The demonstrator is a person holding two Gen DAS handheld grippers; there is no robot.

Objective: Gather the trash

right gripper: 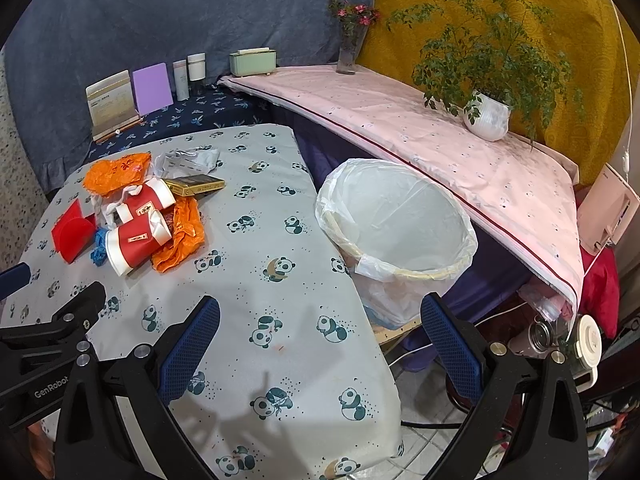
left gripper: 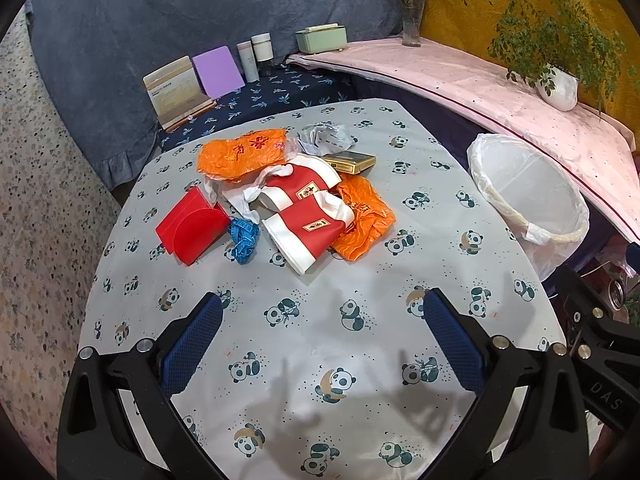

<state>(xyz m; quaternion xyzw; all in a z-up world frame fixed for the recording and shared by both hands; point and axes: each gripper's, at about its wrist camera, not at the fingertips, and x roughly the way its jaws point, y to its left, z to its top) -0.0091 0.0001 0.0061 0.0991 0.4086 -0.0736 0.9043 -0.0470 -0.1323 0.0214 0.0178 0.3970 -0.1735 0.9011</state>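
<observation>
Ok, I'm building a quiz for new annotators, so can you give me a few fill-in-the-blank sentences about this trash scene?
1. The tablecloth is printed with ____.
2. The bin beside the table is lined with a ____ plastic bag.
3. Both the left hand-held gripper and the right hand-held gripper are ____.
4. The tangled measuring tape is ____ in colour.

Missing words: pandas; white; open; blue

matt printed cloth covers the table (left gripper: 320,320); crinkled glossy orange plastic wrappers (left gripper: 240,154).
</observation>
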